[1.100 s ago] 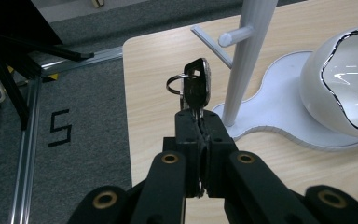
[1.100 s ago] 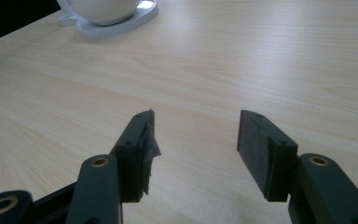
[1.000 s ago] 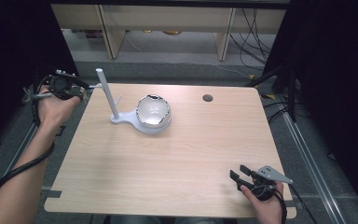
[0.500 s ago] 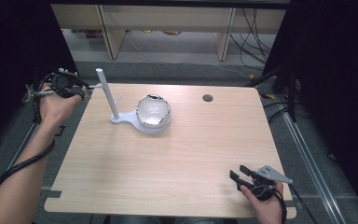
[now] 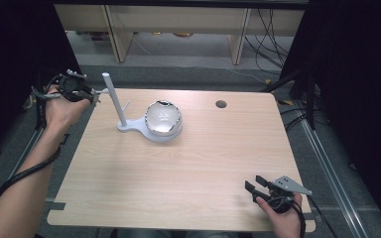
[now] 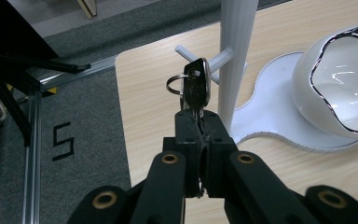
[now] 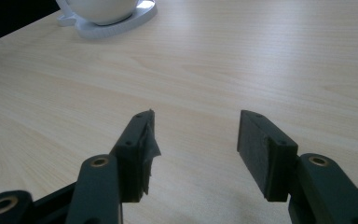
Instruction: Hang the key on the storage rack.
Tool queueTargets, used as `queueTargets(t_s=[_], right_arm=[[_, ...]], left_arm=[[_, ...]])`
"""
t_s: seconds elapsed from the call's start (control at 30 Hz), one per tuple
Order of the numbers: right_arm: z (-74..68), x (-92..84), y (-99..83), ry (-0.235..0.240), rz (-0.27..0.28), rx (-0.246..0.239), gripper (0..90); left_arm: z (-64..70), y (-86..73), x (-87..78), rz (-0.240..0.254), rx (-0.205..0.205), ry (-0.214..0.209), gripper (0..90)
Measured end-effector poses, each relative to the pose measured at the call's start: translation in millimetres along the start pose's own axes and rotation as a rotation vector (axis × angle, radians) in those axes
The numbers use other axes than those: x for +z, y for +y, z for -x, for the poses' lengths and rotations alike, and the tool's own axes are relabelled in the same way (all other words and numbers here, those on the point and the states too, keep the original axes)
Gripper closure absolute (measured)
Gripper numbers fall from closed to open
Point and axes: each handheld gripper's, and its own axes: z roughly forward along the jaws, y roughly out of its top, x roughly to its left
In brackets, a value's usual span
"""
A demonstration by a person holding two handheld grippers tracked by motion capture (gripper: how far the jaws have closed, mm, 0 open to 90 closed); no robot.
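Note:
My left gripper (image 6: 199, 122) is shut on a metal key (image 6: 196, 88) with a small ring (image 6: 175, 84), held upright just short of a peg (image 6: 216, 59) on the white post (image 6: 233, 56). In the high view the left gripper (image 5: 82, 90) hovers off the table's far left corner, beside the white post (image 5: 115, 99). The post rises from a white stand (image 5: 134, 127) that carries a shiny white bowl (image 5: 162, 118). My right gripper (image 5: 254, 184) rests open near the front right edge, and in its own view the right gripper (image 7: 196, 135) has nothing between its jaws.
A wooden table (image 5: 188, 158) has a round cable hole (image 5: 221, 104) at the back right. Shelving legs and cables (image 5: 273, 29) lie beyond the far edge. Grey floor with a marking "5" (image 6: 61, 141) and a metal rail (image 6: 31, 154) lies left of the table.
The left hand with the key has shifted slightly toward the post. The right gripper has stayed put.

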Motion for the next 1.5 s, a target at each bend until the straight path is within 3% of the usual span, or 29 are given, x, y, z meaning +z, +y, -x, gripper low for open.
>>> queueTargets(t_s=[0.27, 0.33, 0.57, 0.83, 0.97, 1.0, 1.1, 1.17, 1.2, 1.27, 1.33, 1.5], right_arm=[[1.1, 1.8, -0.6, -0.014, 0.023, -0.028, 47.1], [-0.5, 3.7, -1.2, -0.010, 0.016, 0.001, 47.1], [-0.5, 3.6, -1.3, -0.009, 0.016, 0.006, 47.1], [0.7, 2.7, -1.1, -0.008, -0.004, -0.006, 46.4], [1.1, 3.1, -1.3, -0.017, -0.006, -0.008, 46.2], [-1.4, 3.0, -1.7, -0.010, -0.005, 0.027, 46.1], [1.9, 2.3, -1.4, -0.012, 0.017, -0.008, 46.1], [-0.6, 1.5, -1.6, -0.013, -0.008, 0.037, 46.1], [-0.6, 1.5, -1.6, -0.013, -0.008, 0.037, 46.1], [1.9, 1.8, -2.0, -0.021, 0.001, 0.016, 46.1], [4.2, 2.8, -1.9, -0.025, 0.012, -0.006, 46.1], [6.2, -1.0, -0.9, -0.021, -0.002, -0.008, 46.1]], left_arm=[[-0.3, 4.9, -3.6, -0.016, 0.017, -0.010, 86.9], [-1.4, 7.7, -1.9, -0.039, 0.027, -0.011, 86.9], [-1.7, 16.9, 2.6, -0.099, 0.056, -0.008, 86.9], [-0.3, 29.1, -2.3, -0.136, 0.126, -0.008, 86.9], [-0.9, 36.6, -0.5, -0.193, 0.173, -0.010, 86.9], [-1.2, 39.6, 0.2, -0.213, 0.180, -0.014, 86.9], [-2.1, 46.5, 1.2, -0.252, 0.207, -0.024, 86.8], [-1.6, 51.8, 1.9, -0.294, 0.234, -0.019, 86.8], [-1.6, 51.8, 1.9, -0.294, 0.234, -0.019, 86.8], [-1.3, 60.7, 2.8, -0.347, 0.252, -0.014, 86.8], [-0.9, 62.4, 3.4, -0.353, 0.253, -0.014, 86.8], [-0.2, 70.8, 7.7, -0.415, 0.258, -0.019, 86.7]])
